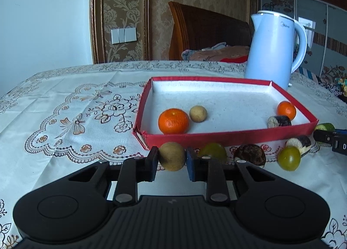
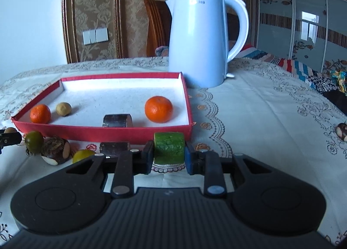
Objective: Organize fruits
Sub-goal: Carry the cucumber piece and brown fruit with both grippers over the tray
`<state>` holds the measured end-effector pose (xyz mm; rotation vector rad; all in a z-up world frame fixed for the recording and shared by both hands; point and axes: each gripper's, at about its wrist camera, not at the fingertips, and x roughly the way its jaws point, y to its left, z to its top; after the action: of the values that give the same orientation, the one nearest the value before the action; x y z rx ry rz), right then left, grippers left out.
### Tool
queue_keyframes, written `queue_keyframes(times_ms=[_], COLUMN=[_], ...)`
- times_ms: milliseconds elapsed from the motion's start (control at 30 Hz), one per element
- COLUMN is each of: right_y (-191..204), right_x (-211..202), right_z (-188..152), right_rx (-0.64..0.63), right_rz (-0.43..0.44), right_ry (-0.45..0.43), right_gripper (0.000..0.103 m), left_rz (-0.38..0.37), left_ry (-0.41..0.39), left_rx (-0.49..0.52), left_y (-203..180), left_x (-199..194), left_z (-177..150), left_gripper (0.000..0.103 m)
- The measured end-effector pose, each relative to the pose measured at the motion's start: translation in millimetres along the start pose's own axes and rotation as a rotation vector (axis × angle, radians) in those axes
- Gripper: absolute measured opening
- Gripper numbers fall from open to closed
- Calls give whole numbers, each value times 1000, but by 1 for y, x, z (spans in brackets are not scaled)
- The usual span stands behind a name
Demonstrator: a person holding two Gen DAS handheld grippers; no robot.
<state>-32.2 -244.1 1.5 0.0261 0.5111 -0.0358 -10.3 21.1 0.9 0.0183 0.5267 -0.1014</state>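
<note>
The left claw (image 1: 171,157) clamps a tan round fruit (image 1: 172,156) and the right claw (image 2: 169,151) a green chunk (image 2: 169,150), both just before the red tray (image 2: 130,135) on the desk. Lift each clear of the near wall (it stands low), then release gently inside.

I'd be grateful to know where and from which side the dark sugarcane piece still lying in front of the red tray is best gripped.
Grip the dark sugarcane piece across its flat cut ends, or across its round sides at mid-length, coming from above. It lies on its side close to the red tray and a green fruit, so a low approach looks crowded.
</note>
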Motion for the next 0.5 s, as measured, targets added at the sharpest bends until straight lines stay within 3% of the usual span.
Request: queue_keyframes(times_ms=[133, 367, 500], right_y=[2, 7, 13], right_x=[-5, -5, -1], right_z=[3, 15, 23], right_rx=[-1, -3, -4], right_rz=[-4, -5, 8], right_ry=[-30, -51, -56], right_gripper=[27, 27, 27], left_rz=[-31, -78, -53], left_ry=[-33, -2, 10], left_rx=[-28, -101, -105], left_y=[3, 13, 10], left_x=[-6, 1, 12], left_z=[7, 31, 43], left_gripper=[26, 26, 26])
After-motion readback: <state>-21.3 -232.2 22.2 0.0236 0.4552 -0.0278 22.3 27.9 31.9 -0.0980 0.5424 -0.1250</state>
